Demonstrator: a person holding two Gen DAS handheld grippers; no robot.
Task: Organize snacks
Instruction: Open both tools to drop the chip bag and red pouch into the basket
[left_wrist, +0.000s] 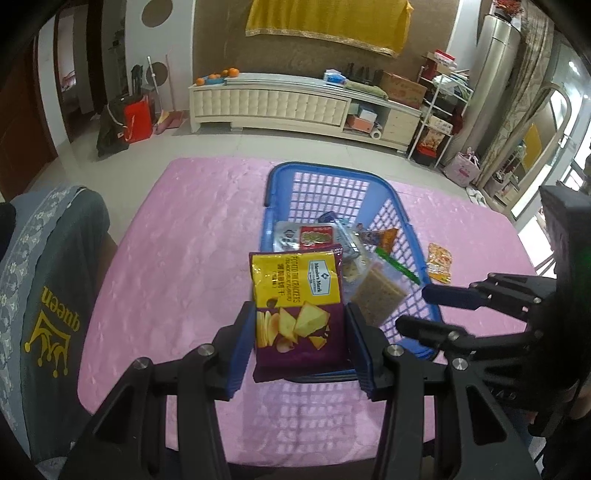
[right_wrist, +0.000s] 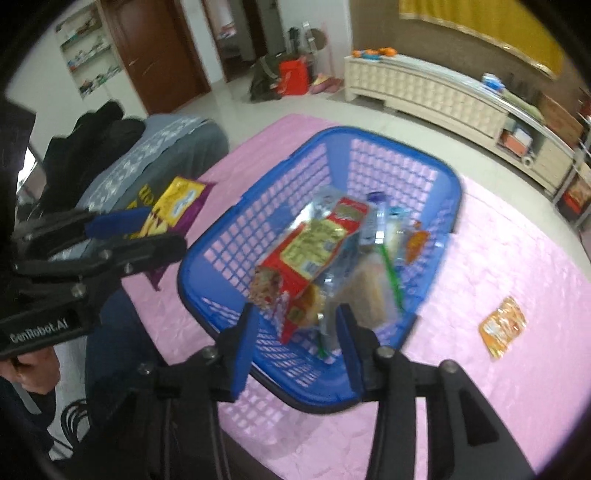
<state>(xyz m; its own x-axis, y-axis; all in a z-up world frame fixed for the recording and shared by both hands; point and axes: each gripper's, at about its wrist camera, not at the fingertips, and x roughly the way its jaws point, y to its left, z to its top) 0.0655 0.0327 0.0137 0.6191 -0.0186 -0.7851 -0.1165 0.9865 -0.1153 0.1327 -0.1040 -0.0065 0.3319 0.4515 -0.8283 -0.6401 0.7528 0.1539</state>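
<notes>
My left gripper (left_wrist: 299, 308) is shut on a yellow and purple bag of potato crackers (left_wrist: 295, 280), held upright above the near edge of the blue basket (left_wrist: 325, 170). The right wrist view shows that same left gripper (right_wrist: 166, 227) with the bag (right_wrist: 177, 206) left of the basket (right_wrist: 369, 133). My right gripper (right_wrist: 299, 332) stands open over the basket's near end. The lower end of a red and yellow snack pack (right_wrist: 317, 247) lies between its fingers without touching the pads. Several other packets lie in the basket. An orange packet (right_wrist: 502, 326) lies on the pink cloth to the right.
The table wears a pink cloth (left_wrist: 184, 240). A chair with a grey "queen" cover (left_wrist: 48, 314) stands against the table's left side. The right gripper (left_wrist: 412, 308) hangs beside the basket's right wall. A long cream cabinet (left_wrist: 280, 103) lines the far wall.
</notes>
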